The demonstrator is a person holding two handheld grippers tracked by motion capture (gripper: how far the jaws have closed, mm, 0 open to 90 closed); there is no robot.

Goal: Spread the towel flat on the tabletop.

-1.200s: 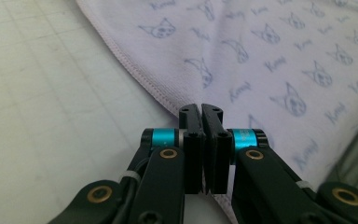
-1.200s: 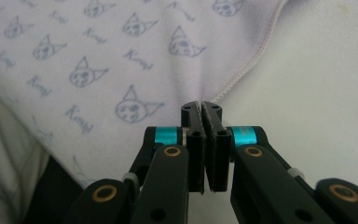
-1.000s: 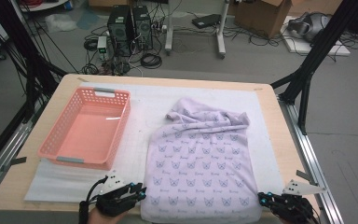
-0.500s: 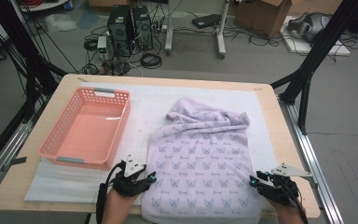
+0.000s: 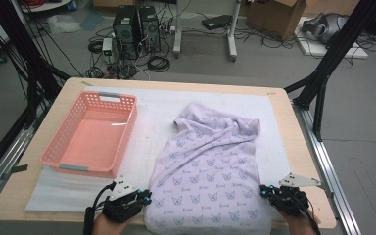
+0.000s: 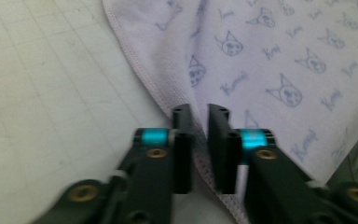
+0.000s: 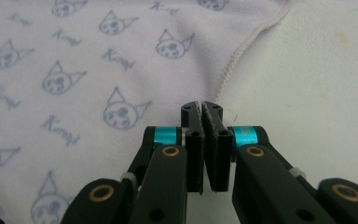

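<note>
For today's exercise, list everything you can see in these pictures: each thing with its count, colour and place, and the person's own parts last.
Towel: one, lilac with cat-face print, right half of the table, far end rumpled.
Basket: one, pink plastic, left side of the table.
Mat: one, white, under towel and basket.
Table: one, pale wood.
Computer towers: two, black, on the floor beyond.
Cardboard box: one, brown, on the floor at back.
Left gripper: black, towel's near left edge between its jaws, a gap showing.
Right gripper: black, pinching the near right hem.

High view overlooks table [image 5: 293,142]; gripper views close, sharing towel [image 5: 210,166].
</note>
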